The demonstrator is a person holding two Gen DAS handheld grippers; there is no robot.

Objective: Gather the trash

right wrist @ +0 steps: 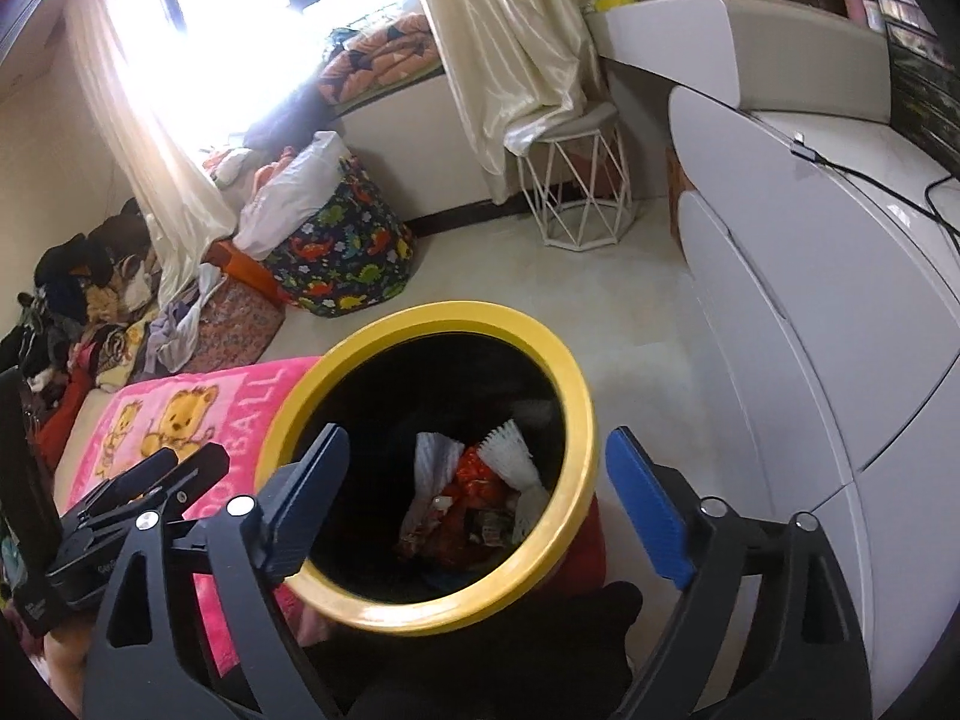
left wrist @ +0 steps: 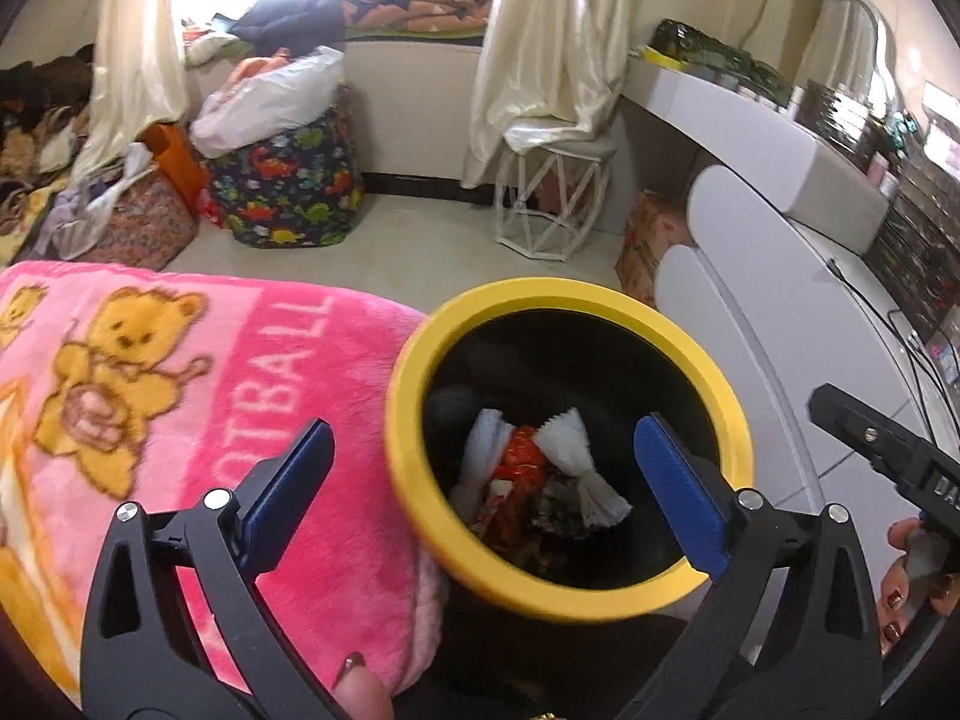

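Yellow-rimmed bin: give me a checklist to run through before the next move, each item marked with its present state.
1. Left gripper open and holding nothing: ok.
2. Right gripper open and holding nothing: ok.
3. White wrappers and red packet lie inside the bin: ok.
4. Bin upright, mouth unblocked: ok.
5. Room left in the bin for more trash: ok.
6. More trash lying on the pink blanket or the floor: cannot tell.
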